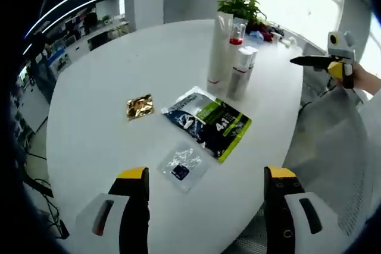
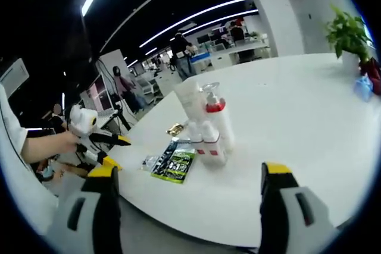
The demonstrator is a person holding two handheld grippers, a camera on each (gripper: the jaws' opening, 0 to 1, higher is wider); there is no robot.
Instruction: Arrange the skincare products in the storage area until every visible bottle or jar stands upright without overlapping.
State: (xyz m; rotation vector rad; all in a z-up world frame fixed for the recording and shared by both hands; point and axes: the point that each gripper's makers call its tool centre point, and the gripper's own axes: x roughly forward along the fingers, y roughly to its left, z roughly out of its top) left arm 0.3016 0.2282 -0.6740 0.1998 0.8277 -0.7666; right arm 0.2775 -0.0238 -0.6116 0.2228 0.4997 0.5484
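Upright skincare items cluster on the white round table (image 1: pixel 107 93): a tall white tube (image 1: pixel 219 49), a pump bottle (image 1: pixel 236 38) with a red collar, and two small white bottles (image 1: pixel 241 74) with red bands. Flat in front lie a green and blue packet (image 1: pixel 208 122), a gold sachet (image 1: pixel 140 106) and a clear sachet (image 1: pixel 183 165). My left gripper (image 1: pixel 206 173) hovers open over the near table edge, holding nothing. The right gripper view shows the tube (image 2: pixel 189 100), pump bottle (image 2: pixel 215 114), small bottles (image 2: pixel 205 141) and packet (image 2: pixel 175 162) beyond my open, unloaded right gripper (image 2: pixel 190 172).
A potted plant (image 1: pixel 241 7) and small red and blue items stand at the table's far edge. The right gripper (image 1: pixel 330 60), held in a hand, hovers off the table's right side. The hand-held left gripper (image 2: pixel 98 138) hovers off the table's edge. People and desks fill the office behind.
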